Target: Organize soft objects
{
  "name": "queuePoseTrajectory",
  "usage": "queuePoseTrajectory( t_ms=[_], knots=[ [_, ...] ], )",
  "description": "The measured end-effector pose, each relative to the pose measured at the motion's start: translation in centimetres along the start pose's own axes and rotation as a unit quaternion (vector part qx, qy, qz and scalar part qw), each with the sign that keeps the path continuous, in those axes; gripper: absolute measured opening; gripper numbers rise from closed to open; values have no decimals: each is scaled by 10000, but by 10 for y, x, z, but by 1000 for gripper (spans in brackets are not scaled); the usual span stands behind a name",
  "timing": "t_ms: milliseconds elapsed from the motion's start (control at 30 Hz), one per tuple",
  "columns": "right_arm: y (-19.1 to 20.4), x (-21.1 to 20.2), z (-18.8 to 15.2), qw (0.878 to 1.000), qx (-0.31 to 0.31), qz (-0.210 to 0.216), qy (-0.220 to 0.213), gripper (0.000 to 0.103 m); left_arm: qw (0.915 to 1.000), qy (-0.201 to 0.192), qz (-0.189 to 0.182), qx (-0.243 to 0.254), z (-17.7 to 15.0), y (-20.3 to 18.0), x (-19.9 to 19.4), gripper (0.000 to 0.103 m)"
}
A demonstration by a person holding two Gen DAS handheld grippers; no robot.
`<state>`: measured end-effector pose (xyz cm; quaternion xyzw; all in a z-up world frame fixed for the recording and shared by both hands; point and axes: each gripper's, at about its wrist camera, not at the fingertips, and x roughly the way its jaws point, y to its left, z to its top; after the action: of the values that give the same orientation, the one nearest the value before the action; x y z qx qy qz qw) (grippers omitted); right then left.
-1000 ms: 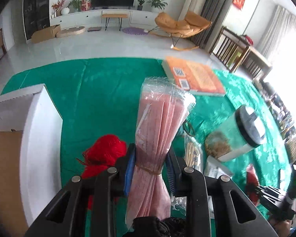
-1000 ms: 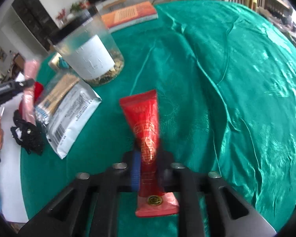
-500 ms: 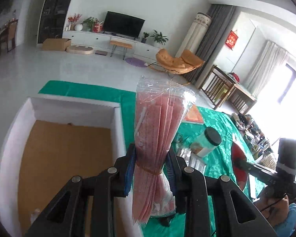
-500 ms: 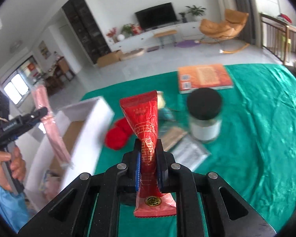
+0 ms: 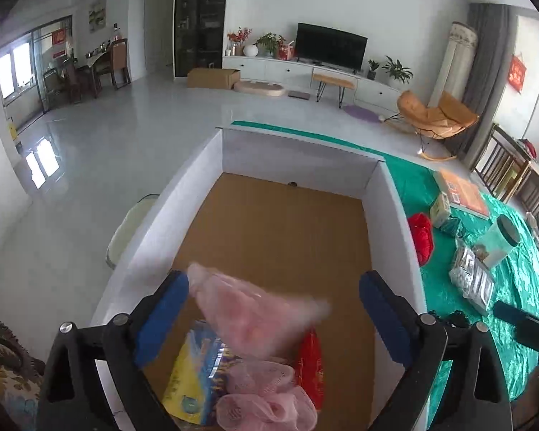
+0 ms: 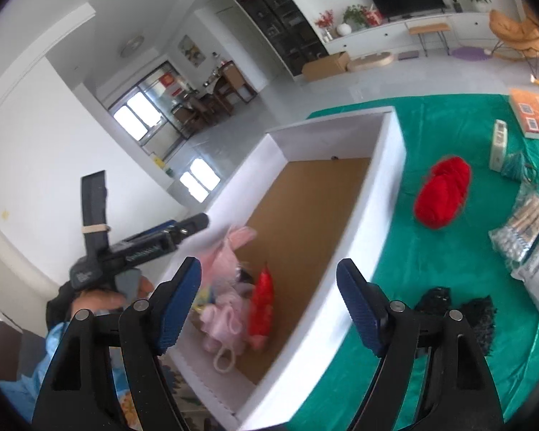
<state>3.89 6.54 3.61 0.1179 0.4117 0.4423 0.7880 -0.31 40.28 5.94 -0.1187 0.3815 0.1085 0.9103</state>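
My left gripper (image 5: 273, 294) hangs over the white box (image 5: 388, 215), jaws opening. The pink packet (image 5: 255, 312) is a blur between the jaws, free of both pads, dropping toward the box floor. Below it lie a yellow-blue packet (image 5: 194, 373), a pink mesh sponge (image 5: 266, 398) and the red tube (image 5: 309, 366). My right gripper (image 6: 269, 301) is over the box's near corner, jaws opening with nothing between the pads. The red tube (image 6: 262, 305) lies in the box (image 6: 377, 197) beside the pink packet (image 6: 226, 251). The left gripper (image 6: 154, 244) shows there too.
On the green cloth (image 6: 449, 359) right of the box lie a red yarn ball (image 6: 442, 190), black knitted pieces (image 6: 456, 305), silver packets (image 6: 528, 226), a small carton (image 6: 497, 143) and an orange book (image 6: 535, 115). A lidded jar (image 5: 499, 240) stands further right. A hand holds the left gripper.
Both grippers swung left from the cloth to over the box and opened. The pink packet left the left jaws and is falling; the red tube left the right jaws and lies in the box.
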Motion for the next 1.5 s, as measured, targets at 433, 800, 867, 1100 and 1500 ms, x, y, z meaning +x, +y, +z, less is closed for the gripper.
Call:
queuePoseTrajectory(
  t_ms=[433, 800, 867, 1100, 1500],
  knots=[
    [-98, 40, -72, 9573, -878, -2545, 1053, 21, 9849, 17, -1628, 592, -19, -134, -12, 96],
    [-242, -132, -54, 9231, 269, -3822, -337, 38, 9586, 525, -2424, 1397, -83, -268, -1, 96],
    [-261, -166, -33, 9170, 655, -3819, -948, 84, 9600, 688, -2185, 1612, -95, -287, 20, 96],
    [-264, -192, -60, 8976, 1140, -4139, -1003, 84, 9726, 928, -1403, 1607, -120, -300, 100, 96],
    [-271, -169, -124, 8680, 1296, -4771, -461, 84, 9753, 824, -780, 1897, -137, -317, 148, 103]
  ],
)
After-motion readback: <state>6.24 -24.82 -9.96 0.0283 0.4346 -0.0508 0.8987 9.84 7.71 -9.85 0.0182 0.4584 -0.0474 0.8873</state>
